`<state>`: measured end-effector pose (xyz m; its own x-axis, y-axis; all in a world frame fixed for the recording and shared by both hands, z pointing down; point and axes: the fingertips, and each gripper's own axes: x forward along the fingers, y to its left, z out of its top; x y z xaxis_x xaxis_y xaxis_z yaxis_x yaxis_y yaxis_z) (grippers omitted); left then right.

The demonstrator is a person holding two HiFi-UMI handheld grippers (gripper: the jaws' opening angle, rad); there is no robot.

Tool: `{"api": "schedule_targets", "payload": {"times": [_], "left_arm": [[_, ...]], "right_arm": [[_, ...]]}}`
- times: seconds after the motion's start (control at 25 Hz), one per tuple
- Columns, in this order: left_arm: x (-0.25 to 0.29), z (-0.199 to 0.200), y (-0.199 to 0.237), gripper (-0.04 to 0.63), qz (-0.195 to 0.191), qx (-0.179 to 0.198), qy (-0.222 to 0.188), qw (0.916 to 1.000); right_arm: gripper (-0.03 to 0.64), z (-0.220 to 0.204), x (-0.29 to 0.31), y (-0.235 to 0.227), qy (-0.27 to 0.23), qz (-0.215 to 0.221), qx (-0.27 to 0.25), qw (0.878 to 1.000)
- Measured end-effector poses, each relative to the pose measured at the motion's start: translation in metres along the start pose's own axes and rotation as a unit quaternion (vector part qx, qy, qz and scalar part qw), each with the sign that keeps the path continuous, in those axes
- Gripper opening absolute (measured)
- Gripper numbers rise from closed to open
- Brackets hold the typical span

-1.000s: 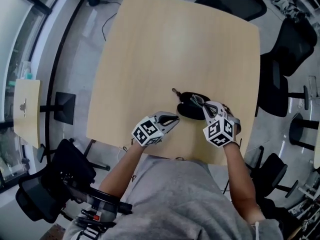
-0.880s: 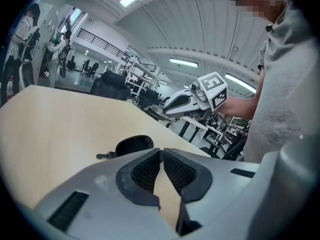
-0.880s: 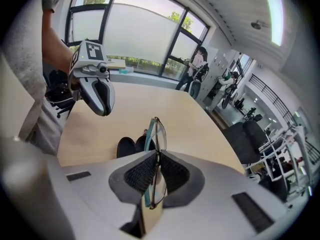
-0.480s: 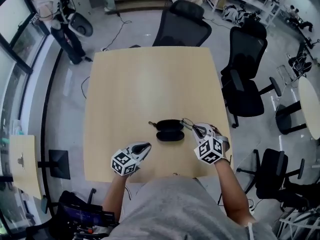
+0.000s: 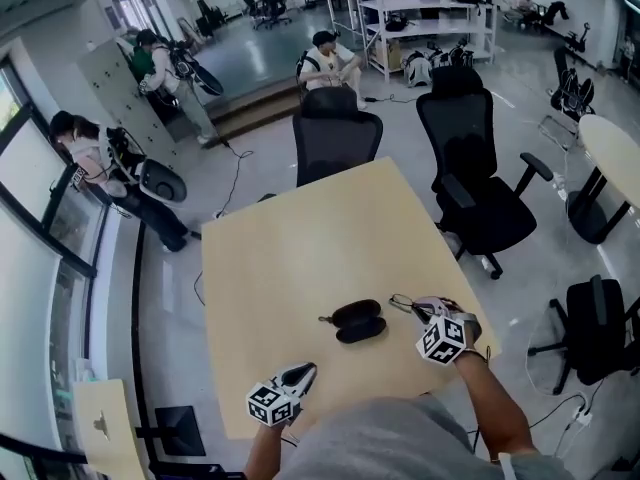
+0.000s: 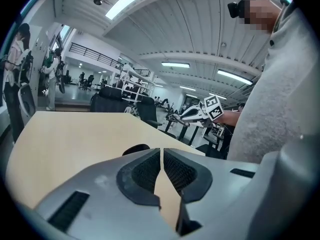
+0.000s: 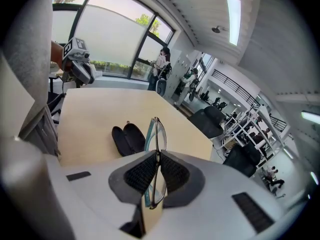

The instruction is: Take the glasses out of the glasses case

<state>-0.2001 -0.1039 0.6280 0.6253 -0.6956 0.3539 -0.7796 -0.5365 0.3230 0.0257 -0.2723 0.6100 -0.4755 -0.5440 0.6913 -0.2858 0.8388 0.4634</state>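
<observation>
One pale wooden square table (image 5: 290,258) before us. Our left gripper (image 5: 304,372) near its front edge, jaws pressed together on nothing. Our right gripper (image 7: 157,160) held above table, pinching thin-rimmed clear-lens glasses (image 7: 155,132) just right of open black oval glasses case (image 5: 358,321) lying on table.

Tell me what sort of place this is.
Likely an open-plan office or lab workroom: black swivel chairs beside a light wooden table, metal shelving racks at the far end, and other people standing about.
</observation>
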Motion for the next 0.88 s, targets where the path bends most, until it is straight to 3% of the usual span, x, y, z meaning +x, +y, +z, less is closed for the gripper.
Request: {"api": "schedule_targets", "payload": {"times": [0.44, 0.88], "left_arm": [[-0.030, -0.019, -0.021, 0.008, 0.032, -0.005, 0.004, 0.9995], [-0.036, -0.012, -0.020, 0.008, 0.050, -0.005, 0.008, 0.9987]], "right_arm": [[0.031, -0.050, 0.026, 0.024, 0.014, 0.025, 0.018, 0.999], [0.031, -0.101, 0.097, 0.043, 0.049, 0.095, 0.001, 0.994]]}}
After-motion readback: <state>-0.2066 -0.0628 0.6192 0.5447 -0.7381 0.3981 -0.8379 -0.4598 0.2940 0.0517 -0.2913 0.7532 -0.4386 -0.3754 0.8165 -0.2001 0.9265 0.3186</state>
